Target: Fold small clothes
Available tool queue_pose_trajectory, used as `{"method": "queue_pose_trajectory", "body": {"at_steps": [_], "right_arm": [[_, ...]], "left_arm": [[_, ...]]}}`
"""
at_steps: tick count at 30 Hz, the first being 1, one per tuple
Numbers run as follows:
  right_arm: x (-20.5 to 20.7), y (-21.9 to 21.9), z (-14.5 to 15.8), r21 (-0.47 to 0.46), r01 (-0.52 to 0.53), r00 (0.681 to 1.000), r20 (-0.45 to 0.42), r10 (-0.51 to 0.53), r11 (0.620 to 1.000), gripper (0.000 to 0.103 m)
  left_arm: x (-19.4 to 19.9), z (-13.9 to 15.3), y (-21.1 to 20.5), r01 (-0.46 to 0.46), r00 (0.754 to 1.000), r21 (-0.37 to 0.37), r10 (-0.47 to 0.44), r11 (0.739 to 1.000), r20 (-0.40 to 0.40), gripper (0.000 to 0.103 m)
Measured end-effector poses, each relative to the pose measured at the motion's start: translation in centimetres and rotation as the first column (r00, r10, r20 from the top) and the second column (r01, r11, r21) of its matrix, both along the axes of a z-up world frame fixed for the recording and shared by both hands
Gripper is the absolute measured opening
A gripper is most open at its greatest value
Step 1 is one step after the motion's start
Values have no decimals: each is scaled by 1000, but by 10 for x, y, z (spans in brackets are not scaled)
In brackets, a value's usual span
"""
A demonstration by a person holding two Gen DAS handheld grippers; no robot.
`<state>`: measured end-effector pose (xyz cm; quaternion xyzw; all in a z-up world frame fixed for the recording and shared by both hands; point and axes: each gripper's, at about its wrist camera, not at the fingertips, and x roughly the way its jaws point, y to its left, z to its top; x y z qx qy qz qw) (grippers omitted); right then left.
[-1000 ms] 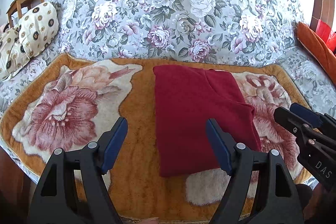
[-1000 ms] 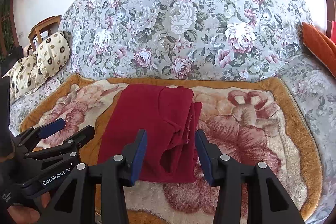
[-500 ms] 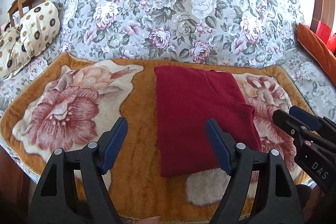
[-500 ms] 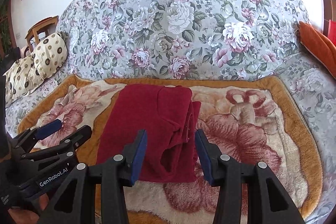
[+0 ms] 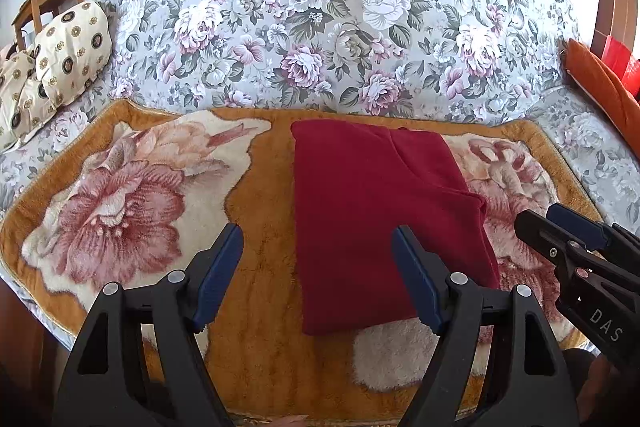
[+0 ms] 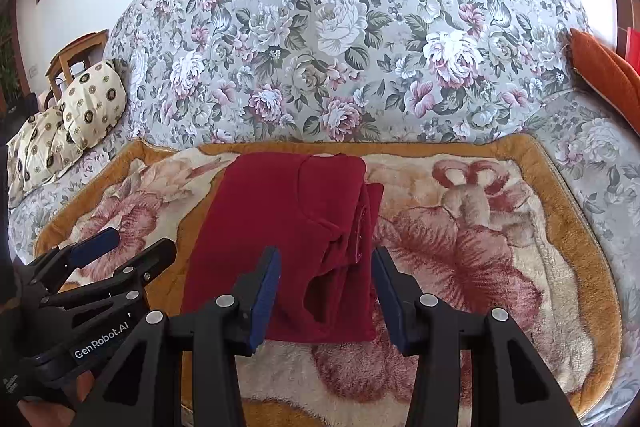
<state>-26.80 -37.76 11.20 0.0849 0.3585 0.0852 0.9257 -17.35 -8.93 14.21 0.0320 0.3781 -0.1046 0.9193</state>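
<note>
Both tools hang above the near edge of the blanket (image 5: 260, 347), and neither holds anything. The left gripper (image 5: 318, 277) stands wide, with bare blanket and the garment's left edge showing between its pads. The right gripper (image 6: 326, 301) is narrower but clearly apart, framing the garment's near right corner without touching it.

The garment (image 5: 360, 207) (dark red, already narrowed to a long strip) lies flat just beyond the fingertips, running away toward the sofa back (image 5: 320, 27). Its right side is thicker, with stacked layers and a loose pocket of cloth near the right tool.

The step in hand looks like the crosswise fold. To do it well, each tool should come down on one near corner, the right one biting through all the stacked layers so none slips out. Then both should lift together and carry the near edge straight to the far edge, keeping it square.
</note>
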Motion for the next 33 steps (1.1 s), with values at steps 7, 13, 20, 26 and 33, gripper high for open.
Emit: {"method": "queue_pose_trajectory", "body": {"at_steps": [7, 13, 20, 26, 33], "right_arm": [[-1, 1, -1, 1, 1, 1000, -2, -1, 1000, 45], [0, 6, -3, 3, -1, 1000, -14, 1, 1000, 45], [0, 6, -4, 8, -2, 1000, -21, 2, 1000, 45], [0, 6, -5, 10, -2, 1000, -22, 2, 1000, 45], [0, 8, -6, 7, -3, 1000, -27, 3, 1000, 45]], "left_arm": [[0, -1, 0, -10, 1000, -1, 10, 1000, 0, 77], [0, -2, 0, -13, 1000, 4, 13, 1000, 0, 77], [1, -3, 0, -20, 1000, 4, 20, 1000, -3, 77], [2, -3, 2, -22, 1000, 5, 22, 1000, -4, 77], [2, -2, 2, -29, 1000, 7, 29, 1000, -4, 77]]}}
